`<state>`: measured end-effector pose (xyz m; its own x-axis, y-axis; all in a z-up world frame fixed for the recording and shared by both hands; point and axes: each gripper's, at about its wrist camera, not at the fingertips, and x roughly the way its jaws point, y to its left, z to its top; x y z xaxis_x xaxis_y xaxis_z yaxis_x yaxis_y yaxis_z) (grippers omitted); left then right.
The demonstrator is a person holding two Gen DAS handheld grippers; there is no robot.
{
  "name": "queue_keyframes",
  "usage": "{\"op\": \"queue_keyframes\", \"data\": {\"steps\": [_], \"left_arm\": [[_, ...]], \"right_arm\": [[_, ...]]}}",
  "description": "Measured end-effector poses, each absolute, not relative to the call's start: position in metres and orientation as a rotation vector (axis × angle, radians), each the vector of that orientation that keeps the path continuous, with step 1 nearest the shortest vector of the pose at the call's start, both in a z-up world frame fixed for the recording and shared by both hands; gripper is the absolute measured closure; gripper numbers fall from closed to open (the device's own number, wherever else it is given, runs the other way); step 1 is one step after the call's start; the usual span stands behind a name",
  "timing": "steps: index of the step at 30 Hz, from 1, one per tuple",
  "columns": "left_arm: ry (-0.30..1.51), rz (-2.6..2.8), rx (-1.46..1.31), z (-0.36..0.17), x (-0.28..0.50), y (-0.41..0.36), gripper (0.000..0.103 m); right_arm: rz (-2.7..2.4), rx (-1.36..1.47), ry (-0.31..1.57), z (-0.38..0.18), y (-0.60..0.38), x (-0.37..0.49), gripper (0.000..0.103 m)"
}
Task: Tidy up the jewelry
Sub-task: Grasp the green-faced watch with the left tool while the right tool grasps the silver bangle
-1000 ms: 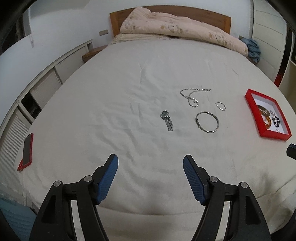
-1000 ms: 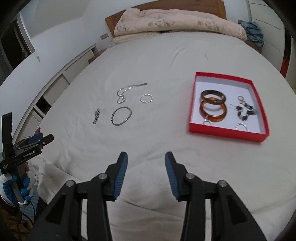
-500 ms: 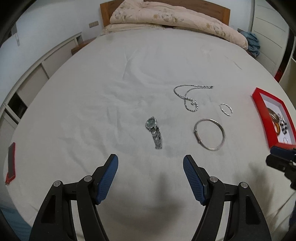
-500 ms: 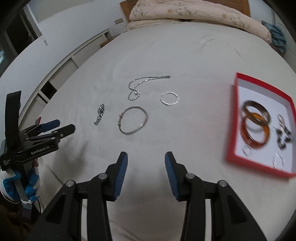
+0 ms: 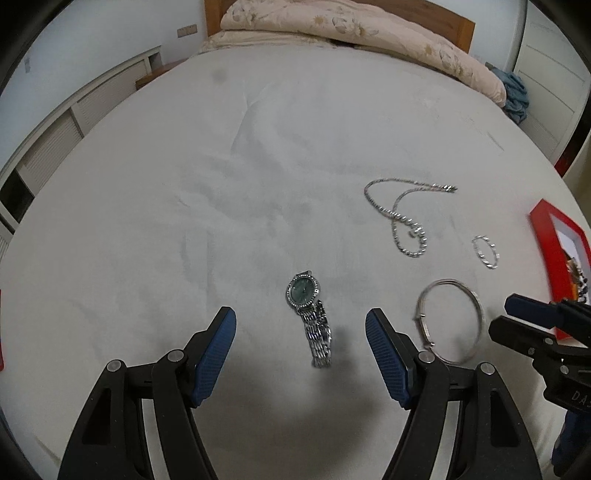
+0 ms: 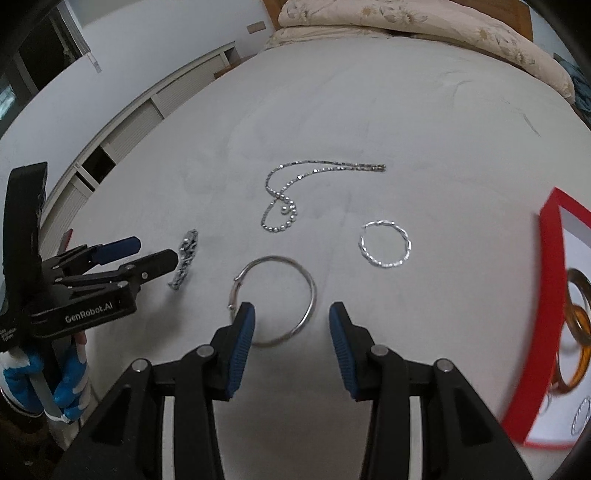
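Loose jewelry lies on a white bed sheet (image 5: 184, 221). A silver watch (image 5: 308, 317) with a green dial lies just ahead of my left gripper (image 5: 300, 330), which is open above it with nothing between its pads. A plain silver bangle (image 6: 275, 299) lies in front of my right gripper (image 6: 291, 325), which is open and empty; the bangle's near rim sits between the fingertips in the picture. Beyond lie a silver chain necklace (image 6: 295, 192) and a small twisted silver ring (image 6: 386, 248). A red jewelry box (image 6: 550, 302) at the right holds amber bangles (image 6: 576, 325).
A folded floral quilt (image 5: 351, 29) and a wooden headboard (image 5: 463, 31) lie at the far end. Low white cabinets (image 6: 122, 136) run along the left side. A gloved hand (image 6: 55, 384) holds the left gripper (image 6: 122, 264) in the right wrist view.
Both grippers have moved forward and down toward the jewelry; the watch and the silver bangle now lie much closer to the fingertips. The jaws have kept their width.
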<state>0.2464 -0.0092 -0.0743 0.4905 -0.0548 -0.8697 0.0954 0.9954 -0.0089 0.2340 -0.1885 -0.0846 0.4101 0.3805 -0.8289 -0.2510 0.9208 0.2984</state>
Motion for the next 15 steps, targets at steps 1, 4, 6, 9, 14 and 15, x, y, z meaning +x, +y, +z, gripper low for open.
{"op": "queue_keyframes", "data": {"steps": [1, 4, 6, 9, 14, 15], "left_arm": [[1.060, -0.090, 0.044, -0.077, 0.249, -0.009, 0.033], [1.087, -0.086, 0.037, -0.088, 0.251, -0.005, 0.043], [1.097, -0.081, 0.029, -0.095, 0.252, -0.001, 0.046], [1.078, -0.081, 0.035, -0.097, 0.252, 0.001, 0.047], [1.052, -0.084, 0.058, -0.099, 0.258, -0.003, 0.063], [1.049, -0.087, 0.063, -0.099, 0.261, -0.005, 0.067]], "right_arm": [[0.393, 0.130, 1.083, -0.088, -0.187, 0.237, 0.063], [0.382, 0.124, 1.099, -0.099, -0.185, 0.244, 0.063], [0.379, 0.116, 1.106, -0.105, -0.182, 0.246, 0.063], [0.375, 0.096, 1.099, -0.110, -0.178, 0.248, 0.064], [0.358, 0.018, 1.073, -0.115, -0.169, 0.250, 0.077], [0.344, 0.003, 1.064, -0.116, -0.168, 0.251, 0.086]]}}
